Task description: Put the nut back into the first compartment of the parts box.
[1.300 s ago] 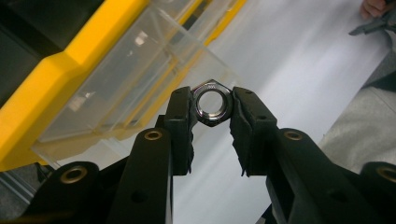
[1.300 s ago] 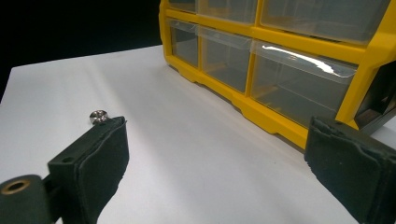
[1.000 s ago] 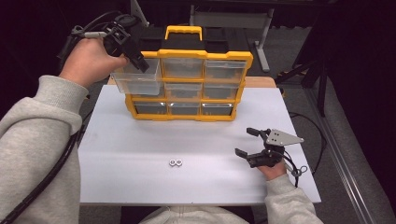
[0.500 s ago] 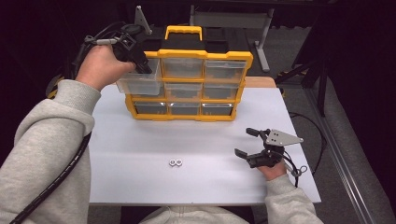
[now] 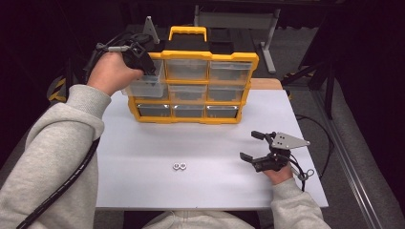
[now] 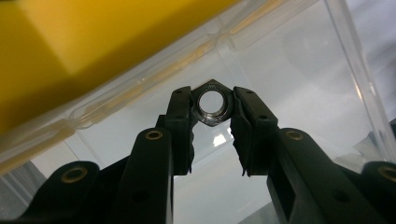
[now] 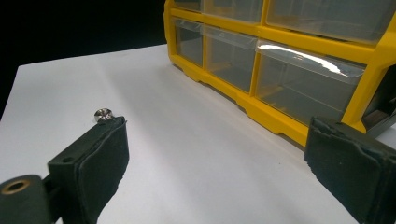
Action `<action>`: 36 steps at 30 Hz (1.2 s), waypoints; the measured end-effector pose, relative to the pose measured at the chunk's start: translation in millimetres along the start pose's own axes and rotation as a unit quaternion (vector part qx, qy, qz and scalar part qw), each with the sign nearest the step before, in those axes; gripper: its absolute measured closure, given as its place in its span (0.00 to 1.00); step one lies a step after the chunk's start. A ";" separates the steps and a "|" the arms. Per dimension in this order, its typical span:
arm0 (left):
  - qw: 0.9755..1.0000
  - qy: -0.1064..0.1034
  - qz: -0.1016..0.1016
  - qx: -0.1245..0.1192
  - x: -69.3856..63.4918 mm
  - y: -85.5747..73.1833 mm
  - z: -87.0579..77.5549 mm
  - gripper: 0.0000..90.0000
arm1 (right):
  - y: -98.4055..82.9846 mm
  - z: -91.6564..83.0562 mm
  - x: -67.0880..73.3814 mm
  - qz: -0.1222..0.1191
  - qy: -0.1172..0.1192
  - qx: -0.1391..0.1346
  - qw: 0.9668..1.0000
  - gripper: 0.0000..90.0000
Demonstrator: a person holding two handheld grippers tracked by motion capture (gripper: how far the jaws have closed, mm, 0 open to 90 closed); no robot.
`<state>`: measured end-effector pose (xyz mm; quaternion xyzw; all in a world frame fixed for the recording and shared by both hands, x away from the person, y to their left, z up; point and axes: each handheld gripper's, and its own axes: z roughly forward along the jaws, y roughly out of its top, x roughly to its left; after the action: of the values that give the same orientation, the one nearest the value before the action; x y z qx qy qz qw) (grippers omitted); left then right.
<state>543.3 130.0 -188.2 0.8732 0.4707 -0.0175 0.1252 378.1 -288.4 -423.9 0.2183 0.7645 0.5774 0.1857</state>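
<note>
White table (image 5: 143,191) in a dark room. Left tool (image 6: 212,105) clamped on small silver hex nut (image 6: 212,103), inside pulled-out clear plastic drawer (image 5: 143,87) of yellow organiser (image 5: 239,90). Right tool (image 5: 252,145) gaping, empty, resting near two nuts (image 5: 179,166).

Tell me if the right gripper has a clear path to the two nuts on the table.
Probably yes. The right gripper is open and holds nothing, and only bare table lies between it and the nuts. The left gripper, up at the drawer, is out of the way.

Black tongs (image 6: 212,109) pinching a hex nut (image 6: 212,108) — inside clear drawer (image 6: 299,70), yellow frame (image 6: 70,42) above
</note>
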 end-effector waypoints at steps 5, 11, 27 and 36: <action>1.000 -0.006 0.006 0.003 -1.2 1.6 1.1 0.77 | 0.1 -0.1 0.1 -0.001 0.002 -0.001 1.000 0.08; 1.000 0.001 0.019 -0.020 -4.1 -1.0 -5.5 0.67 | 0.2 -0.4 0.2 -0.001 0.004 -0.001 1.000 0.08; 0.984 0.057 0.123 -0.119 -33.4 -40.3 -69.4 0.37 | 0.3 -0.1 0.6 -0.001 0.005 -0.001 1.000 0.08; 0.964 0.066 0.211 -0.150 -73.2 -66.4 -80.2 0.11 | 0.7 -0.7 0.9 -0.002 0.005 -0.002 1.000 0.08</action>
<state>440.7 123.9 -113.2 0.9231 0.2804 0.1377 0.2243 377.0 -288.3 -423.1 0.2130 0.7650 0.5795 0.1833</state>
